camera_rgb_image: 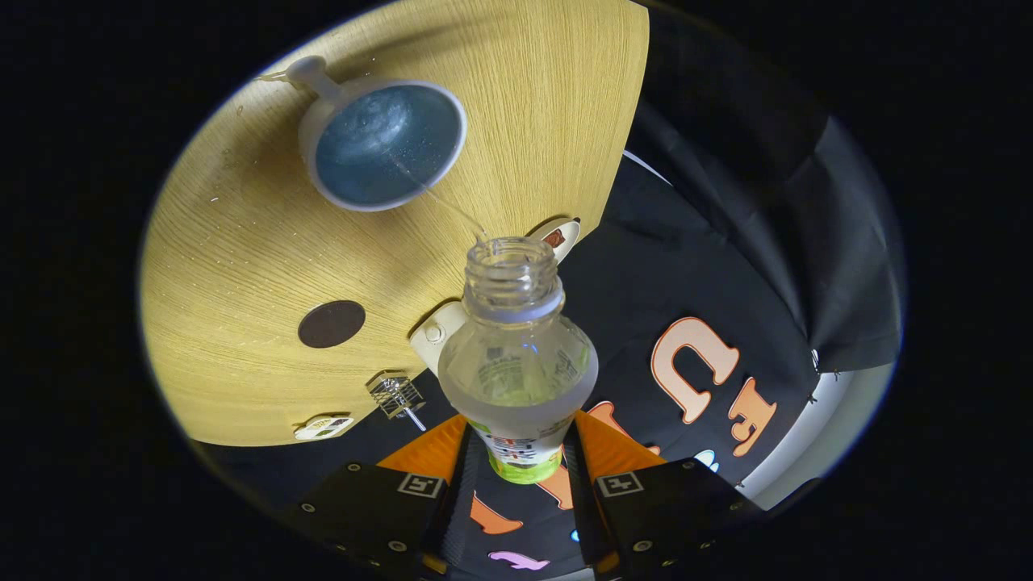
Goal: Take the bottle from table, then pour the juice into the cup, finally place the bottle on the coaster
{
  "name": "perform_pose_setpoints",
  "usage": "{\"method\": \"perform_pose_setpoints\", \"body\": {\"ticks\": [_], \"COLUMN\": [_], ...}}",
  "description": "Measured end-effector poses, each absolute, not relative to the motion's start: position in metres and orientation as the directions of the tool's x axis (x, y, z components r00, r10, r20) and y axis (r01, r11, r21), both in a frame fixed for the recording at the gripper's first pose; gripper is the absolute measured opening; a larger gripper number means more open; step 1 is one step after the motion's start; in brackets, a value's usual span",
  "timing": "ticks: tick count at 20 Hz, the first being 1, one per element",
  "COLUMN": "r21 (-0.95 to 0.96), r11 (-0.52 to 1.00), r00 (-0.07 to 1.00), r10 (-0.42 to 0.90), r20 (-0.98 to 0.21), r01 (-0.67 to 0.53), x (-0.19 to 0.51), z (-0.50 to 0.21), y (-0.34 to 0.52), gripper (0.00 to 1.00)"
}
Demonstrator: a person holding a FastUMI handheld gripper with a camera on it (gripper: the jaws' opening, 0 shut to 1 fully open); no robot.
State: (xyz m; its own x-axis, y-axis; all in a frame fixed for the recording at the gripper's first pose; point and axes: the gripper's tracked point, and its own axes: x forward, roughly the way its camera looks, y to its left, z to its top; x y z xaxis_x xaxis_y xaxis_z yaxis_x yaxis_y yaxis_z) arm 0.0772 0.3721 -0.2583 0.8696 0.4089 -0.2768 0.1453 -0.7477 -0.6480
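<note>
Beyond the bottle lies the table [516,121]; on it the cup [386,145] catches a thin stream from the tilted bottle [516,355], which our gripper [516,476] clamps between both fingers. We should hold this tilt steady, the coaster [332,323] waiting nearer the bottle.

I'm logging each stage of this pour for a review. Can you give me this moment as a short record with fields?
stage: pouring, underway
gripper: fingers shut on the bottle, one on each side of its lower body
bottle: clear plastic, uncapped, tipped toward the cup, partly full
stream: thin, running from the bottle mouth into the cup
cup: white, with a handle, liquid inside, standing on the table beyond the bottle
coaster: dark round disc on the table, nothing on it, nearer the fingers than the cup
table: light wood grain
</note>
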Motion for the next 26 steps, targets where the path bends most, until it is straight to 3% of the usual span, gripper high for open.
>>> {"method": "perform_pose_setpoints", "body": {"ticks": [14,21,26], "r21": [-0.686,-0.839,-0.912], "r11": [-0.721,-0.534,-0.296], "r00": [0.872,0.892,0.893], "r10": [0.391,0.326,0.266], "r20": [-0.294,-0.315,-0.364], "r01": [0.092,-0.101,-0.283], "x": [0.074,0.065,0.06], "z": [-0.266,-0.287,-0.302], "y": [0.363,0.333,0.314], "gripper": [0.54,0.54,0.55]}}
